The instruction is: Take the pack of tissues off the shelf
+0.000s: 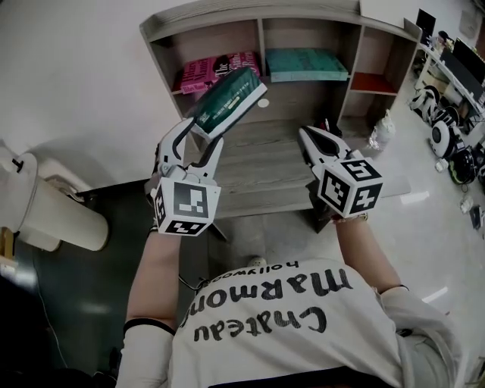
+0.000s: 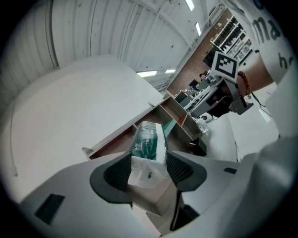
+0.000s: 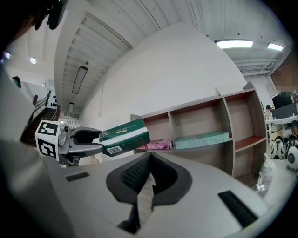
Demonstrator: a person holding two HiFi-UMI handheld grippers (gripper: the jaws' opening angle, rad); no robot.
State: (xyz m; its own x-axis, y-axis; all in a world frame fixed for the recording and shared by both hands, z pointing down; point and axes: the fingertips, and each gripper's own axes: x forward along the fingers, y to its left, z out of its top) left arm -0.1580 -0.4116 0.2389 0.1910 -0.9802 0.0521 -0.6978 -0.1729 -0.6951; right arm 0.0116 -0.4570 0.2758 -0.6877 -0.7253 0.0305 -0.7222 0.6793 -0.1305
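Note:
A dark green and white pack of tissues (image 1: 227,101) is held up in the air in front of the wooden shelf (image 1: 250,13), tilted with one end raised. My left gripper (image 1: 198,129) is shut on the pack's lower end; in the left gripper view the pack (image 2: 149,142) runs away from me between the pads. The right gripper view shows the pack (image 3: 125,137) sticking out of the left gripper (image 3: 98,142), clear of the shelf. My right gripper (image 1: 305,132) hovers over the desk to the right, shut, with nothing in it (image 3: 150,162).
A pink pack (image 1: 204,72) lies in the shelf's left compartment and a teal pack (image 1: 305,62) in the middle one. The wooden desk top (image 1: 265,170) is below. A clear bag (image 1: 381,130) stands at the right, a white cylinder (image 1: 57,212) at the left.

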